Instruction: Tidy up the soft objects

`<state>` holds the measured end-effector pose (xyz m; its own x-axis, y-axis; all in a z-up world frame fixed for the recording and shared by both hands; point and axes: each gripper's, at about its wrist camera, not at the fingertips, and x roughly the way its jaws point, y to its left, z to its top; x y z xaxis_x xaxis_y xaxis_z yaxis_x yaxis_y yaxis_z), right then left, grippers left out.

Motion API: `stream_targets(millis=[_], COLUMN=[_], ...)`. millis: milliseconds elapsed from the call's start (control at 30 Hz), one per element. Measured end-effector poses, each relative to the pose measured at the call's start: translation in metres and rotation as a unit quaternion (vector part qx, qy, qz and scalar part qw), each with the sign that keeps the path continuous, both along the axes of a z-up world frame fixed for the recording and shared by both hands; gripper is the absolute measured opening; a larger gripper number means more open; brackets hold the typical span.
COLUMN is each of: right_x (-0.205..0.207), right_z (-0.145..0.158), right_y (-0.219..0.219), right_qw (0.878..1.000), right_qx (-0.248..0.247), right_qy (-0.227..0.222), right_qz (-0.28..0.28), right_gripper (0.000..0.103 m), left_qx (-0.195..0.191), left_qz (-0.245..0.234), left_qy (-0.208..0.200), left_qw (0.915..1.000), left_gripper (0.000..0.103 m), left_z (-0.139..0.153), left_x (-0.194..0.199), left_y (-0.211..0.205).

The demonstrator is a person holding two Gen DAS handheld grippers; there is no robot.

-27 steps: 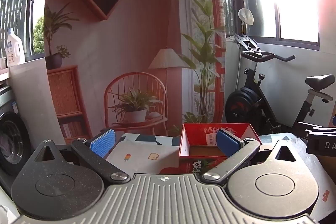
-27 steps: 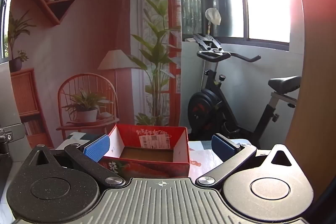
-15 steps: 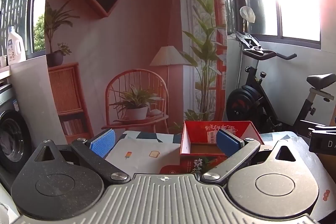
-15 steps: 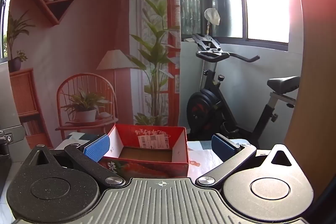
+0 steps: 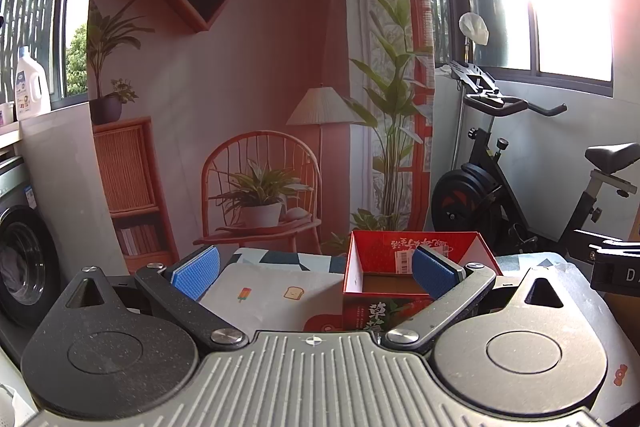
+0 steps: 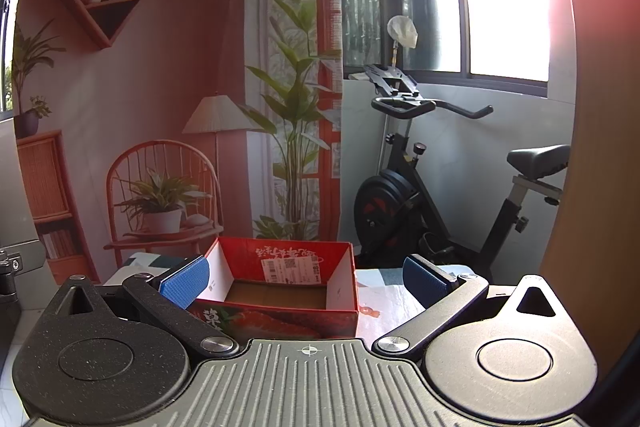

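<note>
Both my grippers, left gripper [image 5: 314,273] and right gripper [image 6: 306,279], gape fully, holding nothing; red box [image 6: 280,291] sits empty on the table, white cloth [image 5: 276,291] beside it, unsorted

Glossy printed red cardboard box [image 6: 280,307] with plain brown matt floor; smooth white printed cloth [image 5: 276,297]; blue rubbery textured fingertip pads [image 5: 195,273]; speckled matt black plastic.

The red box [image 5: 416,279] sits slightly further right in the left view.
</note>
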<state>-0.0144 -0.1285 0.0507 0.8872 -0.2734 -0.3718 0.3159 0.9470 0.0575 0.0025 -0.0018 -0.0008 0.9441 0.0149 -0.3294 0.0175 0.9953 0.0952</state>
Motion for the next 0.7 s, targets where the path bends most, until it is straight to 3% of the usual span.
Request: stream_targets(millis=[700], right_x=[0.0000], right_z=[0.0002], right_y=[-0.0008], right_qw=[1.000], right_qx=[0.000], right_qy=[-0.001], right_qz=[0.000], right_gripper=[0.103], left_qx=[-0.002], left_qz=[0.000], left_qy=[0.001], left_qw=[1.0000], left_gripper=[0.103], left_z=[0.0003], left_x=[0.0003], left_y=[0.0016])
